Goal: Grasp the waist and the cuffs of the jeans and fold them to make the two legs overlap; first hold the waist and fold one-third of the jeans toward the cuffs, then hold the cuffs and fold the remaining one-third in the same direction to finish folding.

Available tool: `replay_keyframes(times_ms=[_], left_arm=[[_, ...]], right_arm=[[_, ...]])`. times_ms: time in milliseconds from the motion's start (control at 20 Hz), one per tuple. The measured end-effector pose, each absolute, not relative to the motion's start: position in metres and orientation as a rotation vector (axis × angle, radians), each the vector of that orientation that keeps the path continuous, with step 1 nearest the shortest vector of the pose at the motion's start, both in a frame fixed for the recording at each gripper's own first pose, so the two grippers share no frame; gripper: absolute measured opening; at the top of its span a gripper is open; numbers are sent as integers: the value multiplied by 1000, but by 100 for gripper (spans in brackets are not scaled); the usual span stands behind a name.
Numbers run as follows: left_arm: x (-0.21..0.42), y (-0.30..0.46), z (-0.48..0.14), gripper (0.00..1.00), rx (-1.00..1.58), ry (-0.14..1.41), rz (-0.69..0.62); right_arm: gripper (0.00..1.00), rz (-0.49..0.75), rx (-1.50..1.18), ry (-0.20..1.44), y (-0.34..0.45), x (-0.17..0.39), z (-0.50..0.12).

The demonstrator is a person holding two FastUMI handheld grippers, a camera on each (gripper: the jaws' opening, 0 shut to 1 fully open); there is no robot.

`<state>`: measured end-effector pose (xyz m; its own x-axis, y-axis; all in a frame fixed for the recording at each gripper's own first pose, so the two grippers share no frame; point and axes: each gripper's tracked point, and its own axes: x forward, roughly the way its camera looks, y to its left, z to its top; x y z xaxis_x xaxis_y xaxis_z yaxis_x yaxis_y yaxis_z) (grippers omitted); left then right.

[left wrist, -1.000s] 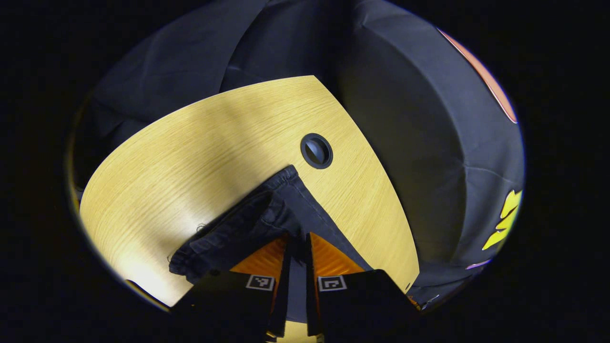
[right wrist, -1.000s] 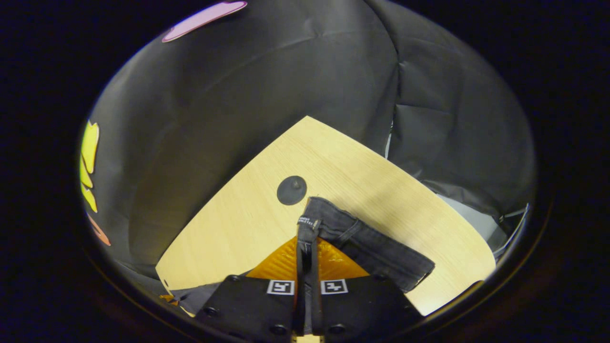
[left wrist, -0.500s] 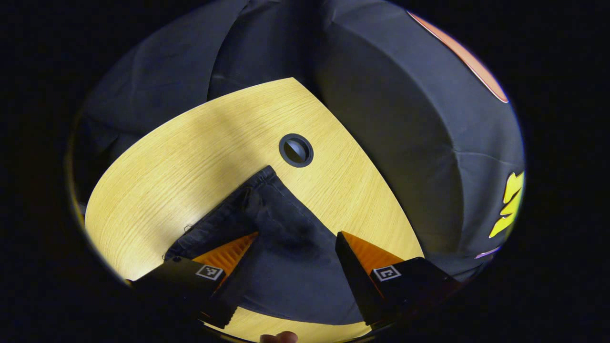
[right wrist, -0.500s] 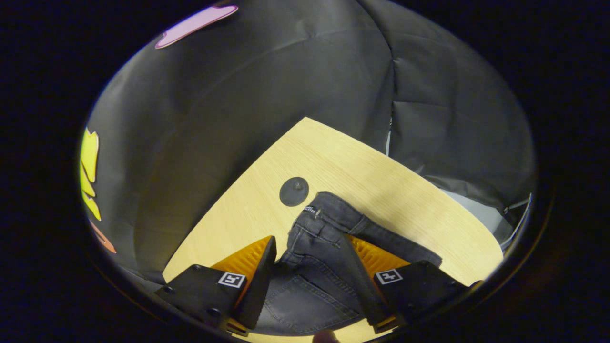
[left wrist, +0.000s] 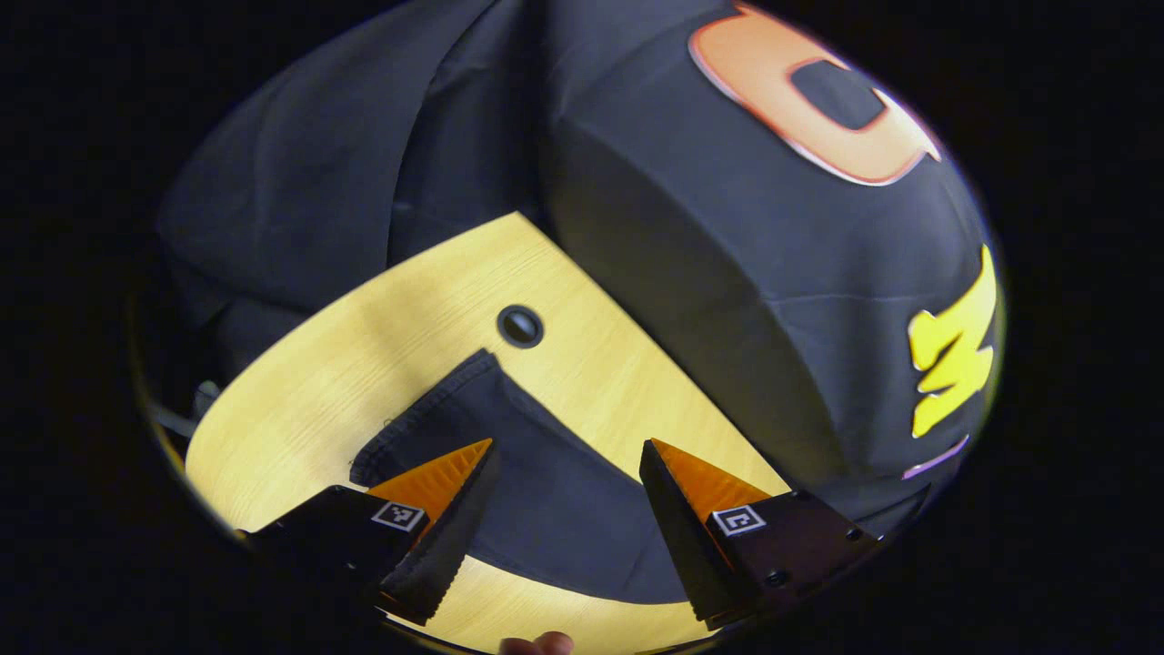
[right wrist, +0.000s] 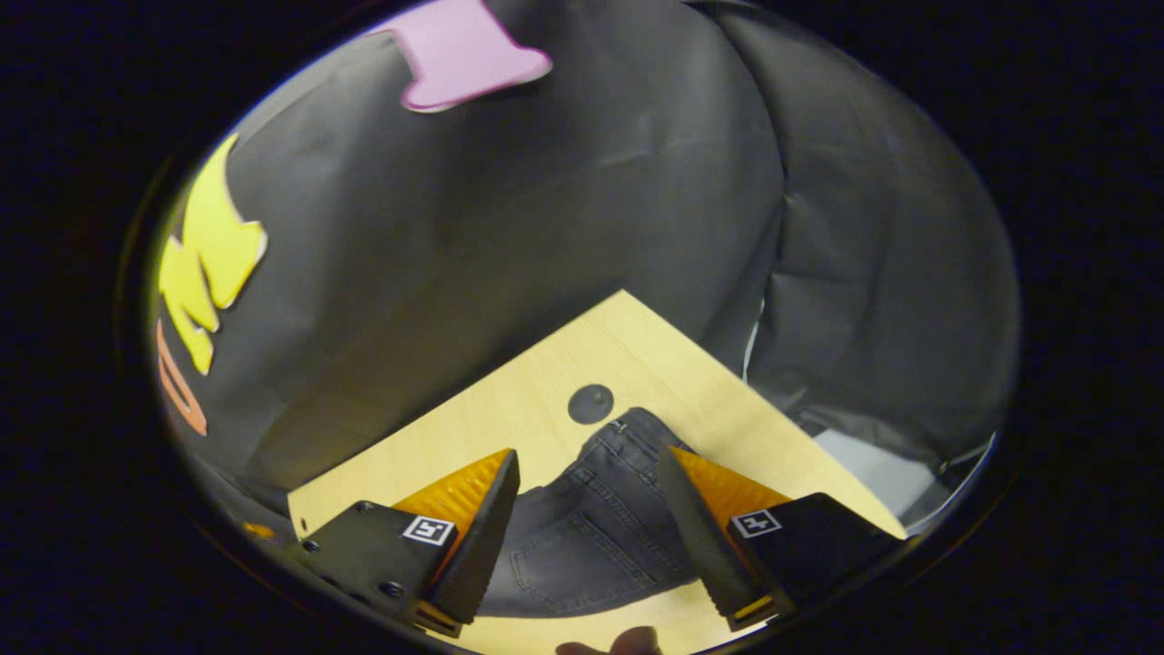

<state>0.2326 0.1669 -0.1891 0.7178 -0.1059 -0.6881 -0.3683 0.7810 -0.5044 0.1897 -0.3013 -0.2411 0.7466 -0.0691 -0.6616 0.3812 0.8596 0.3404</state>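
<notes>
Left gripper (left wrist: 568, 487) spread wide, holding nothing, poised above the jeans (left wrist: 536, 473) with dark cloth showing in the gap between its fingers (left wrist: 446, 509). In the left gripper view, jeans lying flat on the table (left wrist: 364, 364), a hemmed corner reaching toward 12 o'clock and stopping just short of the grommet (left wrist: 520, 326); a frayed edge running off toward 9 o'clock behind the left finger. A fingertip (left wrist: 536, 644) peeking in at 6 o'clock.

Right gripper (right wrist: 591, 496) likewise wide open and empty, hanging over the jeans (right wrist: 591, 537). In the right gripper view, seams and a back pocket visible between the fingers (right wrist: 473, 528), the waist end pointing to 12 o'clock and lying just beside the grommet (right wrist: 590, 403), whether touching or not, hard to tell. Jeans resting on the table (right wrist: 509, 409), both fingers flanking the cloth without pressing it. Another fingertip (right wrist: 618, 642) at 6 o'clock.

Booth wall (left wrist: 727, 273) rising behind the table from 9 round to 3 o'clock in both views.
</notes>
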Motion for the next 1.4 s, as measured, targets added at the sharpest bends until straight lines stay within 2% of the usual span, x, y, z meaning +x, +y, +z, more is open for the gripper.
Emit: replay_keyframes(times_ms=[50,100,300,450,700,900,1100,1400], left_arm=[[229,163,-169,99,-624,719,141],[224,158,-148,99,-576,670,120],[196,127,-79,99,-370,488,43],[166,103,-40,98,-206,341,12],[115,57,-20,98,-70,175,6],[85,18,-24,98,-70,154,-13],[88,-1,-30,98,-109,196,-32],[95,-13,-32,98,-74,248,6]], right_arm=[[87,-233,433,656,-297,181,-225],[94,-212,382,621,-293,171,-208],[94,-140,186,446,-276,122,-137],[94,-112,134,341,-257,77,-96],[94,-117,96,286,-236,2,-82],[94,-135,137,285,-235,-19,-96],[94,-152,211,345,-255,-4,-142],[94,-244,353,527,-337,64,-295]])
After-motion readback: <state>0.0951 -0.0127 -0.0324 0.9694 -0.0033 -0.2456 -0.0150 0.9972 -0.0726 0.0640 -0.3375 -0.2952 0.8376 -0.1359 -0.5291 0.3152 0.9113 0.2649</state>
